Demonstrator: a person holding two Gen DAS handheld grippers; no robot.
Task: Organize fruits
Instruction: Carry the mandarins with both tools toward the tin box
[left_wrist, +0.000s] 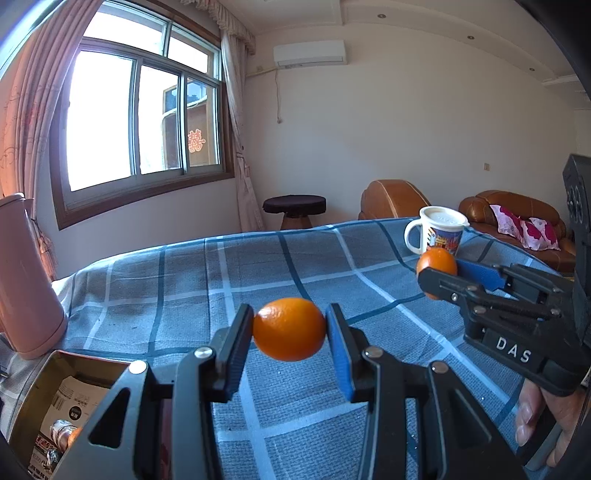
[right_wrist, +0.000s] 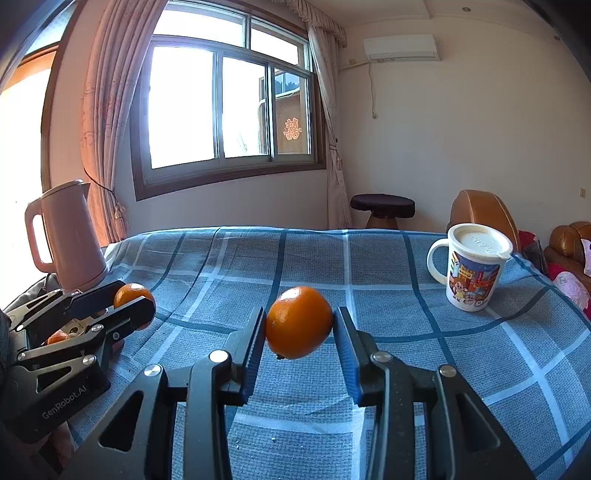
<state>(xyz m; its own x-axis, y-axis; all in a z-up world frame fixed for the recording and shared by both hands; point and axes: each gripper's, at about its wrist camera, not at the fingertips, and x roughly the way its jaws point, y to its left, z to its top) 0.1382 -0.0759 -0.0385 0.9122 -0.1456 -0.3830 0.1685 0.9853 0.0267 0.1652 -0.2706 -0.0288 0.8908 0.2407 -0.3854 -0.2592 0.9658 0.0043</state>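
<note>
In the left wrist view my left gripper (left_wrist: 289, 330) is shut on an orange (left_wrist: 289, 328), held clear above the blue checked tablecloth (left_wrist: 184, 280). My right gripper (left_wrist: 439, 275) enters that view from the right, shut on a second orange (left_wrist: 436, 261), with a hand below it. The right wrist view shows my right gripper (right_wrist: 300, 325) pinching its orange (right_wrist: 299, 322) between both pads above the cloth. At its left edge my left gripper (right_wrist: 135, 306) grips the other orange (right_wrist: 130, 293). Another small orange (right_wrist: 57, 338) peeks out below the left gripper.
A pink kettle (right_wrist: 72, 236) stands at the table's left. A lidded white cartoon mug (right_wrist: 471, 271) stands at the far right. A metal tin (left_wrist: 59, 398) with papers and wrapped items lies at the near left. Brown sofas (left_wrist: 513, 214) and a dark stool (left_wrist: 294, 210) stand beyond the table.
</note>
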